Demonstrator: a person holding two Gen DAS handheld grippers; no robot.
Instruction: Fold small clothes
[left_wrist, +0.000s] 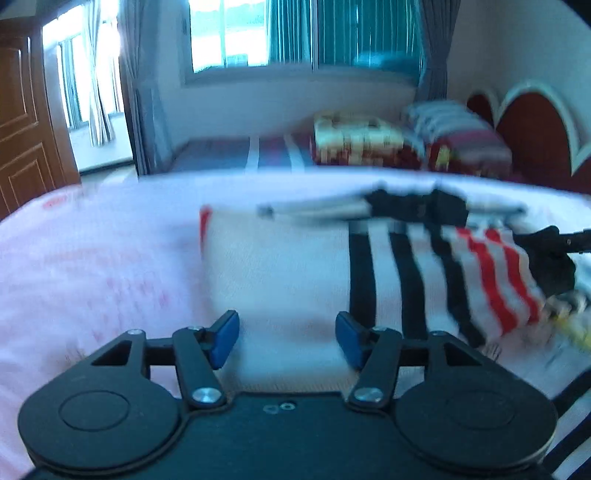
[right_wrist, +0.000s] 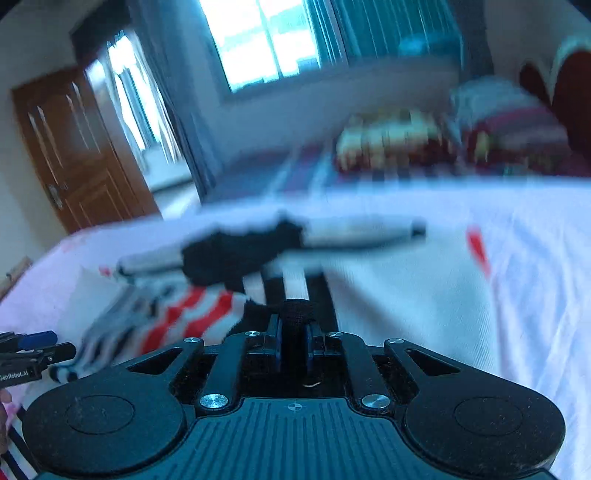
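A small white garment (left_wrist: 280, 266) with black and red stripes (left_wrist: 491, 280) and black trim lies on a pink bed sheet (left_wrist: 92, 258). My left gripper (left_wrist: 287, 338) is open and empty just above the garment's white part. My right gripper (right_wrist: 294, 341) is shut on a black edge of the garment (right_wrist: 295, 312) and lifts it a little. The right gripper also shows at the right of the left wrist view (left_wrist: 554, 258), holding the striped part. The left gripper's blue fingertips (right_wrist: 37, 338) show at the left edge of the right wrist view. Both views are blurred.
The bed's far edge (left_wrist: 332, 171) lies beyond the garment. Behind it stands a second bed with folded patterned blankets (left_wrist: 369, 140) and a red headboard (left_wrist: 535, 129). A wooden door (left_wrist: 26, 122) is at the left, a window (left_wrist: 295, 33) at the back.
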